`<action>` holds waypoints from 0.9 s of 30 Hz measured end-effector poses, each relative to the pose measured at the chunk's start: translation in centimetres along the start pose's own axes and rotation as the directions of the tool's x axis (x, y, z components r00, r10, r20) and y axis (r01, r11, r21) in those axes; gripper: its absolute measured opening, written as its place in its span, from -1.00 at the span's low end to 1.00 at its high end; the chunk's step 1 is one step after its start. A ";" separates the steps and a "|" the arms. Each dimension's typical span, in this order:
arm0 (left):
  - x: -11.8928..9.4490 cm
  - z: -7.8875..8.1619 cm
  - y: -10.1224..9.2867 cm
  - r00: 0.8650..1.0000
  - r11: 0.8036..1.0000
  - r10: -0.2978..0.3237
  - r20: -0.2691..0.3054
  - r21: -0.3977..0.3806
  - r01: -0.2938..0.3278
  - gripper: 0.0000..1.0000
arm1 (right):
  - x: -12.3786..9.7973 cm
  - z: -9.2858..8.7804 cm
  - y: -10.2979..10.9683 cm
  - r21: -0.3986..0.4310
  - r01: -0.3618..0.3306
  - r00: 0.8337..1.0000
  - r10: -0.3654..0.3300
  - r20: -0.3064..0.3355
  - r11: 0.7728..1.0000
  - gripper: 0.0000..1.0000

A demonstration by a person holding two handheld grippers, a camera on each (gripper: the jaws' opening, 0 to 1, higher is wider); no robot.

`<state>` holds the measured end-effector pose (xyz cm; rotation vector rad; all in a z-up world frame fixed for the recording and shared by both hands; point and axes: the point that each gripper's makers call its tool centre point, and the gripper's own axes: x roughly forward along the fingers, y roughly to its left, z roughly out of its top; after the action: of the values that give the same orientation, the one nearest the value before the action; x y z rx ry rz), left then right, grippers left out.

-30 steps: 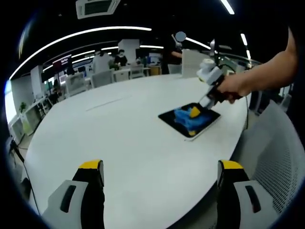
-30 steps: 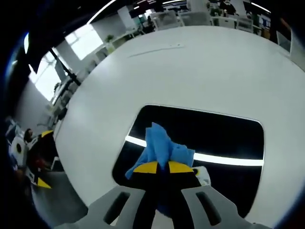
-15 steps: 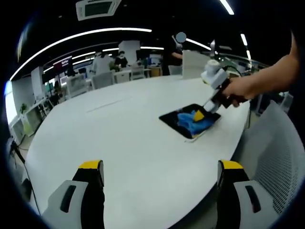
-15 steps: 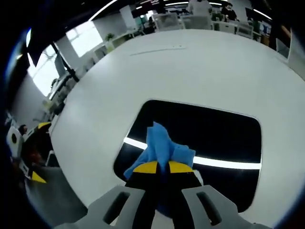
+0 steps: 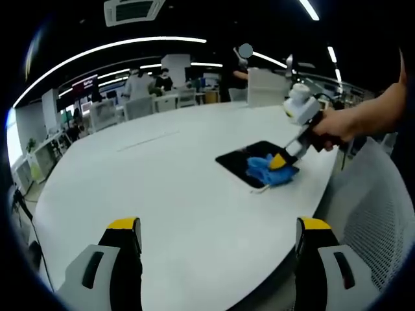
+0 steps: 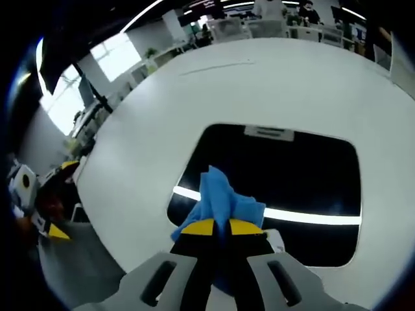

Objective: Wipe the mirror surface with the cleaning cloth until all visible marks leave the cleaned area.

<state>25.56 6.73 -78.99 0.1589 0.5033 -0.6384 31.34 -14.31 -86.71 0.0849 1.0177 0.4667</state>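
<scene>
A dark rectangular mirror (image 5: pixel 248 159) (image 6: pixel 292 181) lies flat on the white table, near its right edge in the left gripper view. A crumpled blue cleaning cloth (image 5: pixel 267 171) (image 6: pixel 220 202) rests on the mirror's near edge. My right gripper (image 6: pixel 216 227) is shut on the cloth, its yellow-tipped jaws closed together; in the left gripper view this right gripper (image 5: pixel 279 162) comes in from the right, held by a person's hand (image 5: pixel 331 129). My left gripper (image 5: pixel 217 227) stands open low over the table, far from the mirror, holding nothing.
The round white table (image 5: pixel 162 181) drops off close behind the mirror on the right. A mesh chair (image 5: pixel 376 207) stands beside that edge. Desks, chairs and people (image 5: pixel 139 84) fill the office beyond. A bright light strip reflects across the mirror (image 6: pixel 311 216).
My right gripper has dragged the cloth across the mirror toward its near right edge. The left gripper has stayed still.
</scene>
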 end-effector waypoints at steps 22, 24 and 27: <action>0.0 -0.1 0.2 1.000 1.000 0.012 -0.003 0.001 -0.012 0.98 | -0.4 -0.2 -0.7 -0.012 -0.024 1.000 0.023 -0.010 1.000 -0.97; 0.1 -0.2 0.1 1.000 1.000 0.009 -0.005 0.000 -0.009 0.98 | -0.6 -0.2 -0.9 0.005 -0.025 1.000 0.025 -0.013 1.000 -0.97; 0.1 -0.2 0.1 1.000 1.000 0.008 -0.008 0.004 -0.008 0.98 | -0.8 -0.3 -1.4 0.034 -0.032 0.999 0.032 -0.012 0.999 -0.97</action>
<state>25.60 6.81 -79.19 0.1668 0.5088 -0.6307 31.22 -15.97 -86.62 0.1283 1.0374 0.4798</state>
